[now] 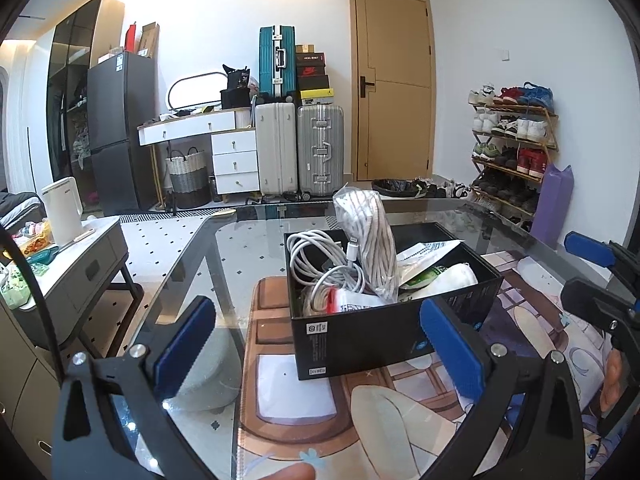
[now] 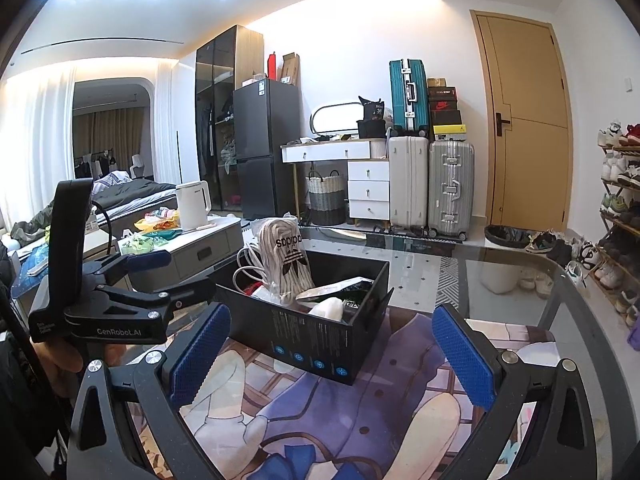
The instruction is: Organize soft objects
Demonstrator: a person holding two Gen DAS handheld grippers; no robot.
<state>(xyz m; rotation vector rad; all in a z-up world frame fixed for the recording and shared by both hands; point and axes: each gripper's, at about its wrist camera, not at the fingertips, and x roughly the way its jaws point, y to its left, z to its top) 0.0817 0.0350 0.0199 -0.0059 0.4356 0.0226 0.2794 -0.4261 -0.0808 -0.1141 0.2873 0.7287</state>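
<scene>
Black box (image 1: 384,320), one, open-topped, stands on the printed mat (image 1: 400,420) on the glass bench (image 1: 248,236), just ahead of both grippers. Left gripper (image 1: 316,344): two blue-padded fingers spread wide, nothing between them, box's near wall in the gap. Right gripper (image 2: 330,354): same, jaws wide, empty, box corner (image 2: 320,340) facing it.

Box contents, counted from the left wrist view: one coil of white charging cable (image 1: 320,260) at the left; one clear bag of rope-like laces (image 1: 366,244) standing upright in the middle, rising above the rim, Adidas logo visible on it in the right wrist view (image 2: 286,264); one flat white packet (image 1: 428,250) leaning at the right; one white rolled soft item (image 1: 452,278) below it; one red-and-white bag (image 1: 348,300) at the front. Other items under these cannot be made out.

Beyond the bench: three suitcases, one teal (image 1: 277,64) on top of one white (image 1: 276,148) and one silver (image 1: 320,150); one shoe rack (image 1: 512,148) at right.
</scene>
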